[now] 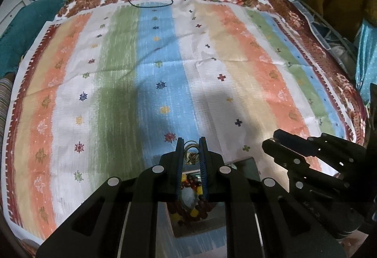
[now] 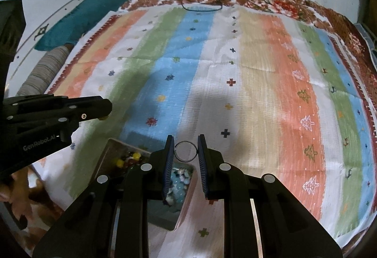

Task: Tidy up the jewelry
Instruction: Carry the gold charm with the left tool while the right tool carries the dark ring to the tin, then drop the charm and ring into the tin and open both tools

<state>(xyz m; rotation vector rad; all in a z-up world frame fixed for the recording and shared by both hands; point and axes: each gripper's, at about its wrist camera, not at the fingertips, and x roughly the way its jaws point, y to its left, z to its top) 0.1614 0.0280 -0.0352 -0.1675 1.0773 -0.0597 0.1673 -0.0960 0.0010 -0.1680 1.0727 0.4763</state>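
A small gold trinket (image 1: 191, 151) is being pinched tight by the left gripper (image 1: 191, 148) above the box (image 2: 183, 215) of beads (image 2: 128, 160) on the striped cloth (image 2: 235, 93), while 1 thin ring (image 2: 185, 151) is being squeezed by the right gripper (image 2: 186, 151).

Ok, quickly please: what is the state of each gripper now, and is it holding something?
Left gripper: shut on a small gold-coloured jewelry piece, above the tray.
Right gripper: shut on a thin ring.
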